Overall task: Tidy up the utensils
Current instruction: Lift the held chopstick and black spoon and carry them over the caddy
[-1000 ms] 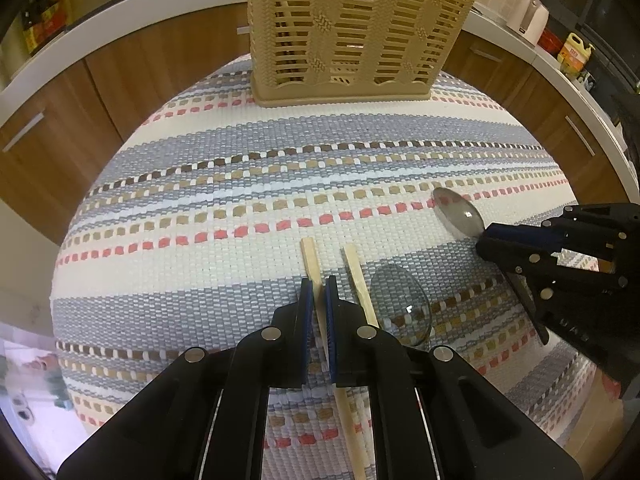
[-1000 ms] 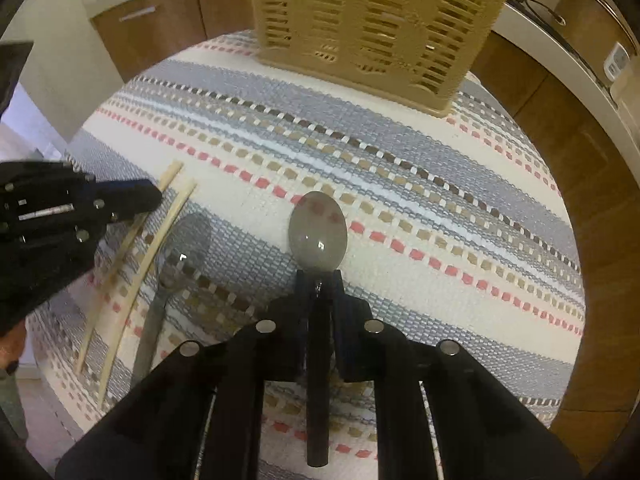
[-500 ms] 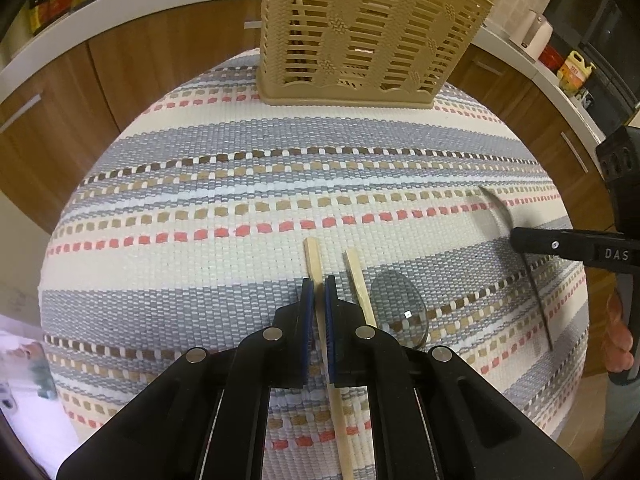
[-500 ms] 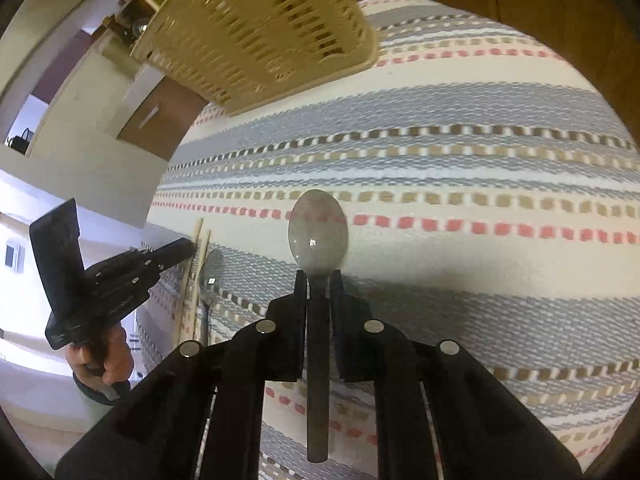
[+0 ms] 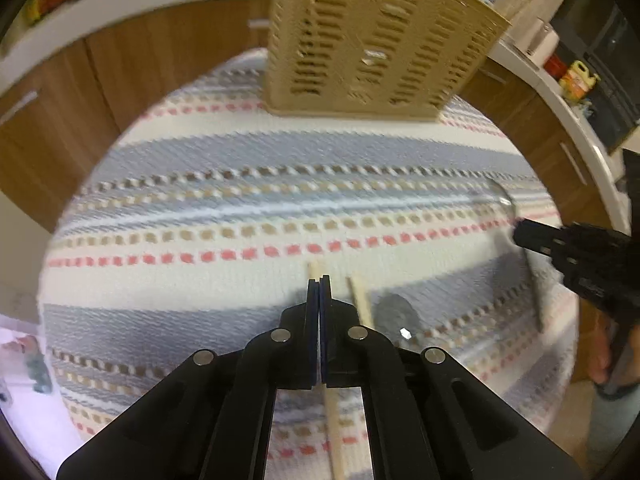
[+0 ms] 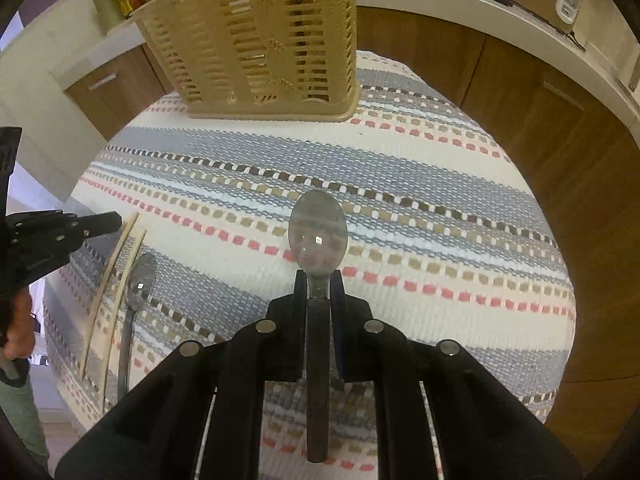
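My left gripper [image 5: 319, 280] is shut on a wooden chopstick [image 5: 334, 432], whose tip pokes out just past the pads. A second chopstick [image 5: 362, 302] and a metal spoon [image 5: 396, 316] lie on the cloth just to its right. My right gripper [image 6: 319, 280] is shut on the neck of another metal spoon [image 6: 318, 232], bowl forward, above the cloth. The beige slotted utensil basket [image 6: 260, 40] stands upright at the far side of the table. In the right wrist view, the left gripper [image 6: 116, 220] sits at the chopsticks' far ends.
A striped woven cloth [image 5: 240, 200] covers the round table. Wooden cabinets [image 6: 540, 128] and a white counter [image 5: 560, 92] with bottles and appliances curve around behind. A person's hand [image 6: 18, 332] holds the left gripper at the table's left edge.
The left jaws have closed fully on the chopstick. The right gripper has carried its spoon up off the cloth and away to the right, rolling as it went.
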Tool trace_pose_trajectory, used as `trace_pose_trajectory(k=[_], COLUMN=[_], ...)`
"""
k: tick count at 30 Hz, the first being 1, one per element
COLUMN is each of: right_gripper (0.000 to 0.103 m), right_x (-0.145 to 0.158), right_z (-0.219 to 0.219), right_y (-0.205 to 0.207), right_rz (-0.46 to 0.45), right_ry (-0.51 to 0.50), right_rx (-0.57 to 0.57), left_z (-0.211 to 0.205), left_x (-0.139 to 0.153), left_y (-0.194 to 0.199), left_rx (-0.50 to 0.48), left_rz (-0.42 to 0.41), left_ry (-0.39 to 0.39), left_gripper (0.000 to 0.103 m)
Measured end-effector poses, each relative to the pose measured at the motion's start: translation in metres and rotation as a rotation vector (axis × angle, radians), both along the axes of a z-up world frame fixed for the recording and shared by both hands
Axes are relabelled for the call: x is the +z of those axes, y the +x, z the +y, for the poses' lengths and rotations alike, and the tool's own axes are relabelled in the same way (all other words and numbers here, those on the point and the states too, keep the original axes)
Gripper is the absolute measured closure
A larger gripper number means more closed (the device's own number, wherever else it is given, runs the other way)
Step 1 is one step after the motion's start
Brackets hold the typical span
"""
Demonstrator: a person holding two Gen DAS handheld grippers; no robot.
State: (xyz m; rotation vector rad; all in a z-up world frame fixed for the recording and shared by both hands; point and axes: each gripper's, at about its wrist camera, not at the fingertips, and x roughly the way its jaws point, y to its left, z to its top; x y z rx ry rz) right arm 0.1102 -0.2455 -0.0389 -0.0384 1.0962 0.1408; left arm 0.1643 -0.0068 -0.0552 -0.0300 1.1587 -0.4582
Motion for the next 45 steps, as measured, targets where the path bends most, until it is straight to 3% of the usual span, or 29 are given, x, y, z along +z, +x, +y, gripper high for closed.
trace_pose_trajectory(k=[2, 3, 8, 12, 16, 22, 26, 28, 29, 32, 37, 45], right_gripper=[0.093, 0.093, 0.093, 0.093, 0.091, 0.072, 0.072, 0.085, 0.094, 0.094, 0.094, 0.094], right_x=[-0.003, -0.005, -0.011, -0.012, -0.011, -0.012, -0.016, -0.018, -0.018, -0.016, 0.006, 0.064], right_z=[0.0, 0.001, 0.006, 0.013, 0.018, 0.027, 0.044, 0.053, 0.058, 0.06, 0.055, 0.043], right_y=[0.003, 0.004, 0.009, 0.015, 0.024, 0.037, 0.045, 0.044, 0.044, 0.041, 0.027, 0.016], right_rz=[0.01, 0.012, 0.057, 0.104, 0.156, 0.252, 0.263, 0.232, 0.23, 0.19, 0.085, -0.158], right_ry=[0.002, 0.0, -0.026, -0.064, -0.072, -0.056, -0.115, -0.172, -0.165, -0.142, -0.045, 0.056], right_rx=[-0.001, -0.002, 0.015, 0.043, 0.062, 0.098, 0.117, 0.129, 0.139, 0.133, 0.14, 0.138], left_z=[-0.004, -0.007, -0.022, -0.038, -0.045, -0.06, -0.07, -0.073, -0.073, -0.068, -0.04, -0.008], left_x=[0.0, -0.001, -0.004, -0.005, -0.004, -0.006, -0.006, -0.005, -0.005, -0.004, 0.014, 0.078], left_y=[-0.006, -0.008, -0.008, -0.002, 0.002, 0.011, 0.011, 0.011, 0.01, 0.01, 0.008, 0.004], left_rx=[-0.027, -0.037, -0.055, -0.116, -0.156, -0.206, -0.226, -0.216, -0.21, -0.181, -0.083, 0.064], left_rz=[0.0, -0.003, -0.003, 0.019, 0.046, 0.064, 0.052, 0.044, 0.04, 0.011, -0.072, -0.291], left_ry=[0.035, 0.067, 0.153, 0.232, 0.26, 0.321, 0.35, 0.36, 0.358, 0.32, 0.173, -0.064], left_gripper=[0.099, 0.091, 0.086, 0.086, 0.086, 0.086, 0.087, 0.098, 0.099, 0.1, 0.1, 0.1])
